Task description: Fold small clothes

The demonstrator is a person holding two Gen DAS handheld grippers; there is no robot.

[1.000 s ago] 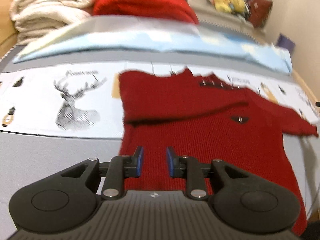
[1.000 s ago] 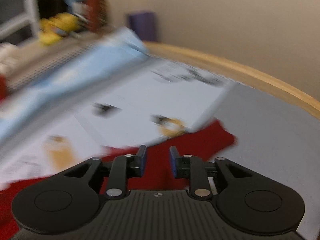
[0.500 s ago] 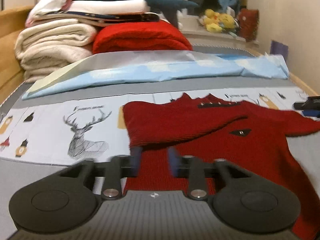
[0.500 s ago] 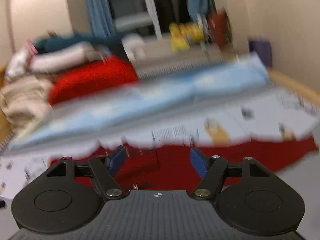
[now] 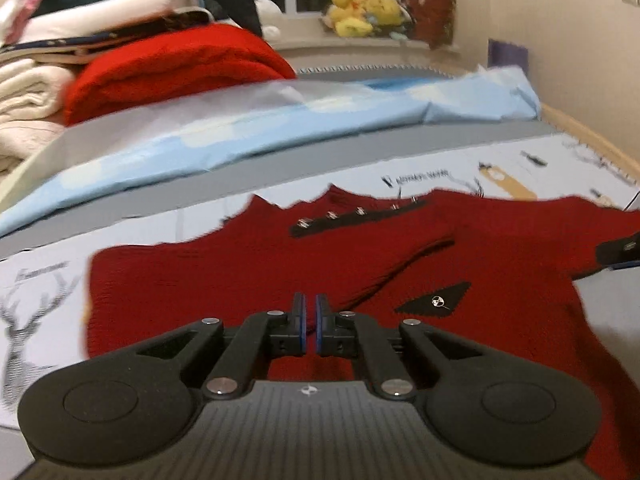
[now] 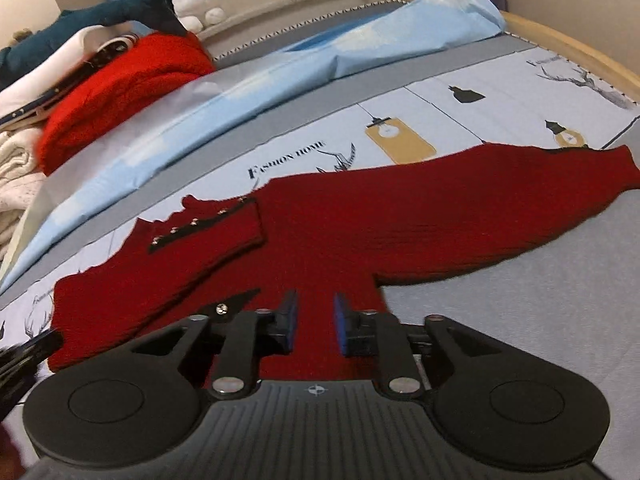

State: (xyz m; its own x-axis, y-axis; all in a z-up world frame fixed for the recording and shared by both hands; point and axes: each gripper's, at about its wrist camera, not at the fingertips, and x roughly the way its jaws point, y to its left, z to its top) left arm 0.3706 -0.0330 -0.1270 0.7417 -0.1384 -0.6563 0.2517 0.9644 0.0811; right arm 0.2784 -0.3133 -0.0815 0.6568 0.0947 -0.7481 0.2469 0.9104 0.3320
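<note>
sweater: a dark red knit sweater (image 6: 360, 236) is being shown spread flat on the bed, partly on the printed sheet (image 6: 480, 92) and partly on the grey cover (image 6: 520, 300)
fold so far: one sleeve is being seen laid across the chest, its studded black strip (image 5: 356, 214) facing up; the other sleeve (image 6: 520, 196) is lying stretched out toward the wooden bed edge (image 6: 580, 48)
left hand-held gripper (image 5: 311, 320): being held low over the folded sleeve, blue pads nearly together with just a sliver between them, nothing pinched
right hand-held gripper (image 6: 314, 322): being held over the sweater body near the armpit of the outstretched sleeve, pads parted a little, nothing between them
background stuff: a light blue sheet (image 5: 280, 128), a bright red blanket (image 5: 176, 68) and a stack of pale folded bedding (image 5: 24, 96) are being kept further back on the bed
</note>
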